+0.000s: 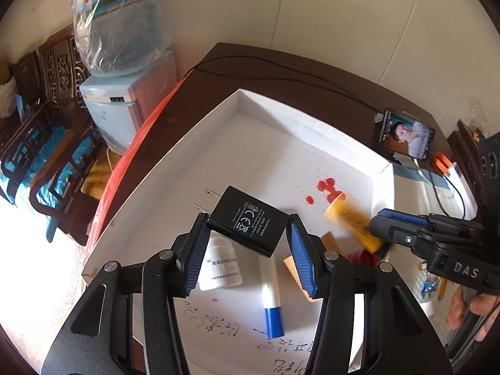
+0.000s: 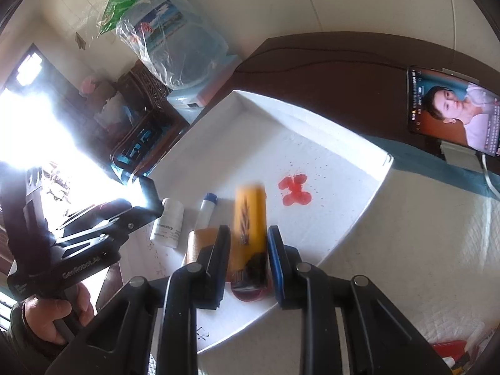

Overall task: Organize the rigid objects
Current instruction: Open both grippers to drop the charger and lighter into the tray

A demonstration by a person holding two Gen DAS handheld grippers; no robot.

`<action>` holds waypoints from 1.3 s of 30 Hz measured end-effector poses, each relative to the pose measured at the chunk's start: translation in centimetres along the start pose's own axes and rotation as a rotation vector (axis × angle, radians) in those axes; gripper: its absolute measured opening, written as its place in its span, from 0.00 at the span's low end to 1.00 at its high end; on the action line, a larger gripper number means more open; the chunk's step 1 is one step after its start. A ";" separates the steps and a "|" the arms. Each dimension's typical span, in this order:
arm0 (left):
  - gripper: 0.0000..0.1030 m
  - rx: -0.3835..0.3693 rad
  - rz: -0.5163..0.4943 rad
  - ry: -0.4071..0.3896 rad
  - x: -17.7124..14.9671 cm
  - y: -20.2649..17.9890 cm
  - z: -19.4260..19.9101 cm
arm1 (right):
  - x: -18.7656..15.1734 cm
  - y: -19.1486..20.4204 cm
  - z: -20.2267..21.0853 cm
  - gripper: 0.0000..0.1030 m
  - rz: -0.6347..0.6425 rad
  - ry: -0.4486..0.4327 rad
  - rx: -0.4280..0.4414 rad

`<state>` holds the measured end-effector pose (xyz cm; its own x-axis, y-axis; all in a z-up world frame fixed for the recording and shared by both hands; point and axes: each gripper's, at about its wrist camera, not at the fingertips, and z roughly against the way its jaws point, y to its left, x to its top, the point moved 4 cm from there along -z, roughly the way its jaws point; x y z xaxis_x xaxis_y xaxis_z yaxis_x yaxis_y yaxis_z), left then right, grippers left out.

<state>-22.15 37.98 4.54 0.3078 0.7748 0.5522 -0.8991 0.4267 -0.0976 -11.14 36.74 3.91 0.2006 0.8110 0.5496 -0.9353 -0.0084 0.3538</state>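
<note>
My left gripper (image 1: 248,228) is shut on a black plug charger (image 1: 247,220) and holds it above the white foam tray (image 1: 175,168). My right gripper (image 2: 248,237) is shut on an orange tube (image 2: 250,218) with a red cap, held over the tray's near side; the tube also shows in the left wrist view (image 1: 351,222). On the tray floor lie a white pill bottle (image 1: 220,267), a white stick with a blue cap (image 1: 272,300) and a brown flat packet (image 2: 200,243). The tray (image 2: 359,218) has a red stain (image 2: 295,192).
The tray rests on a dark wooden table (image 1: 281,72) with a black cable. A phone (image 1: 406,134) showing video stands at the right. A white quilted cloth (image 2: 422,250) covers the table's near right. A water dispenser (image 1: 125,100) and wooden chairs (image 1: 40,143) stand at the left.
</note>
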 end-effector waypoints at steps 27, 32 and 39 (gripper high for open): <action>1.00 -0.005 0.072 -0.129 -3.0 -1.2 6.7 | -3.2 2.2 9.3 1.00 0.100 -0.237 -0.061; 1.00 -0.170 0.023 -0.149 -5.0 -5.0 8.2 | -5.9 -1.0 11.6 1.00 0.008 -0.258 -0.115; 1.00 -0.234 -0.114 -0.117 -5.8 -9.3 8.7 | -8.2 -6.3 15.2 1.00 -0.218 -0.343 -0.184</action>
<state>-18.25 25.43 9.48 0.3524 0.6623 0.6612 -0.7602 0.6147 -0.2105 -2.43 21.21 8.68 0.4547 0.5415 0.7071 -0.8906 0.2703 0.3658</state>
